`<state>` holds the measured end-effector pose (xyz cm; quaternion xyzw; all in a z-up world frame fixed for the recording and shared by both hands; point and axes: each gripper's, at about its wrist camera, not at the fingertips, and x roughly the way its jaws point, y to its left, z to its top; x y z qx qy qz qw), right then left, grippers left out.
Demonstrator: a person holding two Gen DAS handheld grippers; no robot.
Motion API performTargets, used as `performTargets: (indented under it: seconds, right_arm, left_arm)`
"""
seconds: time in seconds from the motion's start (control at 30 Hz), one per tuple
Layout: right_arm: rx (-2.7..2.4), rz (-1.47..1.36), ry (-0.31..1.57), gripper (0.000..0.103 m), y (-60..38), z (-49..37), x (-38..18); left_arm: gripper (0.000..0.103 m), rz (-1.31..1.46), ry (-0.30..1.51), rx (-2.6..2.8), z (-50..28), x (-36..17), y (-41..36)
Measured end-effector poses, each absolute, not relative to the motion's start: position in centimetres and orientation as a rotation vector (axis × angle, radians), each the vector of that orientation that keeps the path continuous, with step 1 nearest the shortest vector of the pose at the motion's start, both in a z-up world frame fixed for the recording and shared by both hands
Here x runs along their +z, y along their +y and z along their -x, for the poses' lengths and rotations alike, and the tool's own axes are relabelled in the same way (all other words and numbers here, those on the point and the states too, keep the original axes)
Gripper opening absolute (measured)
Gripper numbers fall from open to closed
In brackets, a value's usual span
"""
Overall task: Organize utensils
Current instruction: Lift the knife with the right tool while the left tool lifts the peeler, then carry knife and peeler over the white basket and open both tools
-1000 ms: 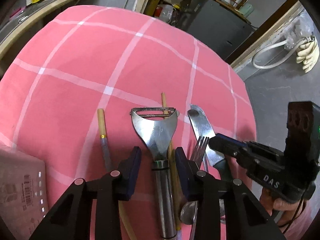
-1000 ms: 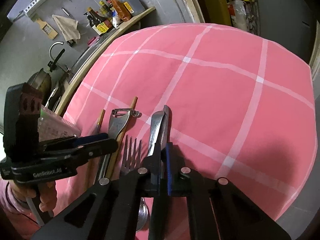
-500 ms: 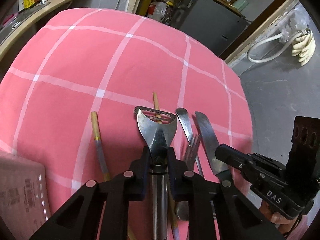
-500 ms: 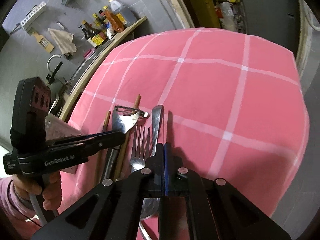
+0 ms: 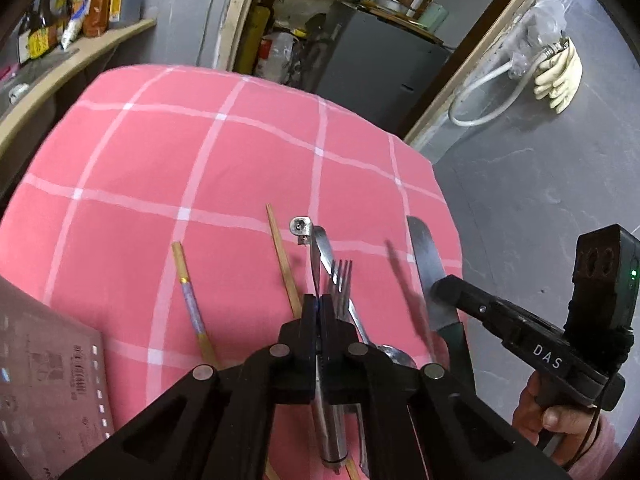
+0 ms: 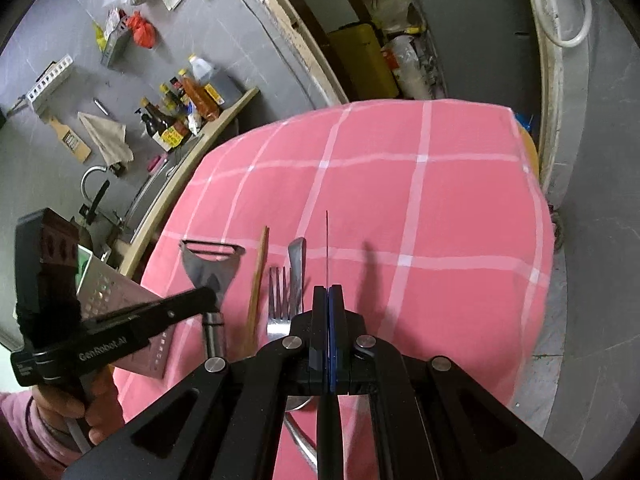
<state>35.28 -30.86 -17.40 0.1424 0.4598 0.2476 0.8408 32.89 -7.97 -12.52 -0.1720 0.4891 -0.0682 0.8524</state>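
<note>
Bottom centre of the left wrist view: the left gripper (image 5: 319,312) is clamped shut on the peeler (image 5: 316,264), its jaws having just been closing onto the neck. The peeler's long axis runs up the frame along the fingers, head uppermost and seen edge-on, handle passing back beneath the jaws. Bottom centre of the right wrist view: the right gripper (image 6: 328,308) is pinched tight on the knife (image 6: 327,248), blade pointing up the frame, edge-on as a thin line; in the left wrist view it shows broadside at mid right.

Both tools appear lifted clear of the pink checked cloth (image 5: 200,168). To do this step well, keep each grip firm near the neck, carry the tools level without rolling, and hold the two apart.

Just beyond, at frame centre, the fork (image 5: 341,284) and a spoon (image 5: 394,354) lie on the cloth, tines up the frame; left of them, two chopsticks (image 5: 284,264) lie roughly parallel. A grater (image 6: 120,300) sits at lower left.
</note>
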Motion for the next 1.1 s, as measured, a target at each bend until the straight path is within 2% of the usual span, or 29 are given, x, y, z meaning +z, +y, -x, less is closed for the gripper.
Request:
performTargets:
  seconds: [0.23,0.5,0.7,0.9,1.1]
  right_arm:
    - [0.502,-0.327,0.845,0.001,-31.5,-33.9,-13.7]
    - [0.528,-0.444,0.547,0.001,-30.4,-32.7,-4.9]
    - [0.648,-0.584,0.360,0.001,-24.6,-31.7,-0.4]
    - [0.752,-0.658,0.274,0.001,-16.7,-30.6,-0.6]
    - [0.789,-0.582,0.299,0.001,-10.0,-29.1,-4.0]
  left_arm:
    - [0.002,0.398,0.932,-0.176,-31.9,-9.7,-7.8]
    - [0.002,0.432,0.677,-0.182,-29.2,-0.8,-4.6]
    - [0.002,0.362,0.479,-0.098,-25.7,5.0,0.5]
    - [0.002,0.236,0.355,0.039,-21.9,6.5,5.7]
    - [0.002,0.211,0.358,0.063,-21.1,4.4,8.3]
